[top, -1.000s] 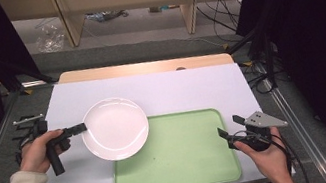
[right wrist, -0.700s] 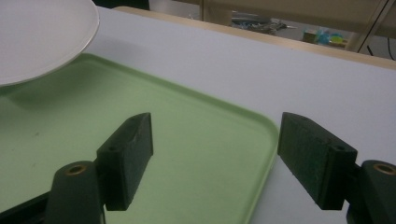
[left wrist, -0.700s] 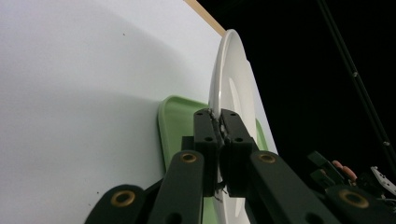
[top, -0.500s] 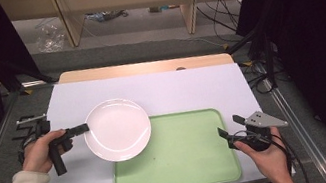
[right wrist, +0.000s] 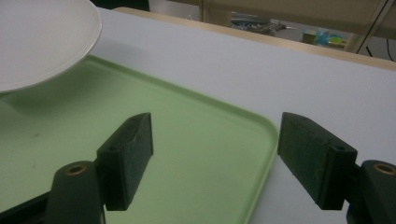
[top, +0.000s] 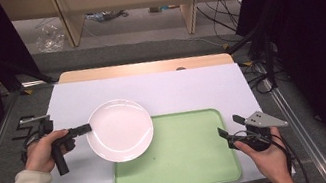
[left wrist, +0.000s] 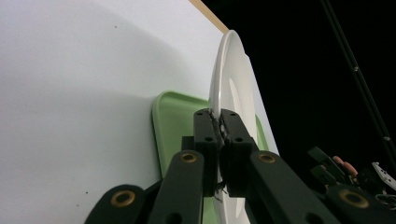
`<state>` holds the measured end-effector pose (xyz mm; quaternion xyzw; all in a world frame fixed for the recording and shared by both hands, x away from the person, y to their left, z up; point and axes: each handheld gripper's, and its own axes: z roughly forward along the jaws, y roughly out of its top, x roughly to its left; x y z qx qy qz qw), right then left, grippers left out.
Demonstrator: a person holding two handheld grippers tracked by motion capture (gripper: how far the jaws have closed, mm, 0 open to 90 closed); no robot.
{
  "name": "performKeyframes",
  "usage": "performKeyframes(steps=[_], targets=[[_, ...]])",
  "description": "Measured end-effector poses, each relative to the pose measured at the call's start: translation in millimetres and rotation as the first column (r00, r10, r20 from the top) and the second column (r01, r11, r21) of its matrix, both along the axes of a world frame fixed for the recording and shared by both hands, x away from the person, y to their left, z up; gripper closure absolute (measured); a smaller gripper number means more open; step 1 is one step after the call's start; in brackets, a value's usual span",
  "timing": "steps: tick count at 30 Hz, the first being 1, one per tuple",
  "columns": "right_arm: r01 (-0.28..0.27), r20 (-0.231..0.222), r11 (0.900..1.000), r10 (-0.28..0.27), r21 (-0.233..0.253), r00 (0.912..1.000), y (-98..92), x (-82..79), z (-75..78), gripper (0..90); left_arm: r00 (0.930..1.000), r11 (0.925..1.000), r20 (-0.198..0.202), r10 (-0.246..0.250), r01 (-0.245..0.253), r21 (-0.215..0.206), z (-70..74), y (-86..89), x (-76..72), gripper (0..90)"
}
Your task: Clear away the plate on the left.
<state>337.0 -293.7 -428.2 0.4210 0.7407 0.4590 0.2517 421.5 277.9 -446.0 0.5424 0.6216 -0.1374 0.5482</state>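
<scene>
**High view: white plate carried by its rim over the green tray**

High view shows the left gripper (top: 85,129) clamped on the left edge of a white plate (top: 119,129), which hangs over the far left corner of the green tray (top: 182,156) and partly over the white table cover (top: 186,90). The left gripper view makes the hold plain: both black jaws are pressed together on the thin rim of the plate (left wrist: 231,88), with nothing else between them. Gripping at the edge seems the only way to take a flat dish with two jaws, and the shadow under the plate in the right gripper view suggests it is lifted off the tray rather than resting on it.

At the near right corner of the tray, the right gripper (top: 231,132) waits with its jaws spread wide and nothing held; in its own view the right gripper (right wrist: 215,158) frames bare tray (right wrist: 187,140), with the plate (right wrist: 42,42) at the far left. It appears parked there to stay out of the way, or to steady the tray if needed.
</scene>
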Motion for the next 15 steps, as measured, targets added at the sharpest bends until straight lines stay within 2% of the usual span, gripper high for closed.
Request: performKeyframes(steps=[2, 3, 4, 6, 7, 8, 9, 10, 15], targets=[[0.002, -0.001, 1.000, -0.002, -0.002, 1.0000, 0.0, 0.0, 0.0, 27.5, 0.9998, 0.9999, -0.009, -0.017, 0.017, 0.001, 0.4, 0.1, 0.3, 86.2], [-0.003, 0.013, 1.000, 0.002, 0.018, 0.9999, 1.1, 1.3, -1.6, 27.5, 0.9999, 0.9999, -0.008, -0.011, 0.011, 0.002, 0.6, -1.3, 0.2, 86.1], [0.000, 0.000, 1.000, 0.000, 0.000, 1.0000, 0.0, 0.0, 0.0, 27.5, 0.9999, 1.0000, -0.006, -0.008, 0.008, 0.005, 0.5, -2.6, 0.4, 86.1], [0.001, 0.000, 1.000, -0.001, -0.001, 1.0000, 0.0, 0.0, 0.0, 27.5, 1.0000, 0.9999, -0.006, -0.003, 0.003, 0.016, 0.1, -2.6, 0.6, 86.1], [0.003, 0.000, 1.000, -0.003, -0.002, 1.0000, 0.0, 0.0, 0.0, 27.6, 0.9997, 0.9998, -0.009, -0.022, 0.022, 0.004, 0.5, -2.5, 0.4, 86.1], [0.004, 0.006, 1.000, -0.004, 0.004, 1.0000, 0.5, 0.4, -0.6, 27.5, 0.9999, 0.9999, 0.002, -0.011, 0.011, 0.005, -0.3, -3.7, 0.1, 86.1], [-0.002, -0.007, 1.000, 0.002, -0.005, 1.0000, -0.4, -0.4, 0.5, 27.5, 1.0000, 0.9999, -0.003, -0.006, 0.006, 0.014, 0.4, -4.5, 0.0, 86.1], [0.001, 0.002, 1.000, -0.001, 0.000, 1.0000, 0.1, 0.0, 0.0, 27.6, 0.9998, 0.9998, -0.001, -0.018, 0.018, 0.006, 0.1, -4.2, 0.1, 86.1], [0.001, 0.000, 1.000, -0.001, -0.001, 1.0000, 0.1, 0.0, 0.0, 27.5, 0.9999, 0.9999, -0.006, -0.012, 0.012, 0.009, 0.4, -7.0, 0.5, 86.1]])
